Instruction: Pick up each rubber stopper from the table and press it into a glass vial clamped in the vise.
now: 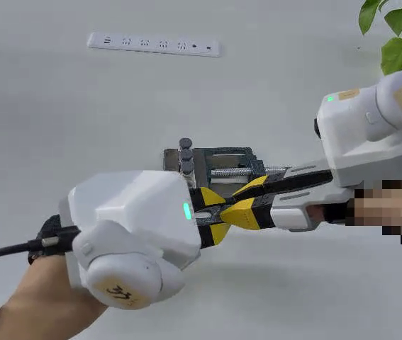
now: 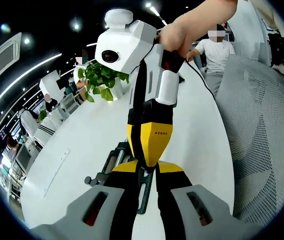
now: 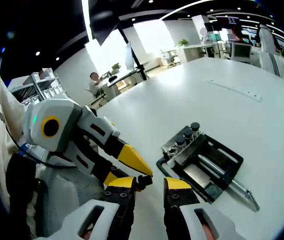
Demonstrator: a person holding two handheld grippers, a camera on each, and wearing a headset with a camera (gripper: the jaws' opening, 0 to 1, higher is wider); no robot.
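- Looking down in the head view, the vise (image 1: 218, 161) sits on the table (image 1: 80, 127) with three vials (image 1: 186, 167) in a row at its left end, each capped by a dark stopper (image 1: 185, 144); just before the vise the left tool (image 1: 218, 215) and right tool (image 1: 226, 205) meet tip to tip
- Left gripper view: own jaws narrowly apart, right tool (image 2: 149, 161) pointing between them; cannot tell whether anything is pinched
- Right gripper view: own jaws a little apart beside the vise (image 3: 207, 162), left tool (image 3: 144, 177) at their gap
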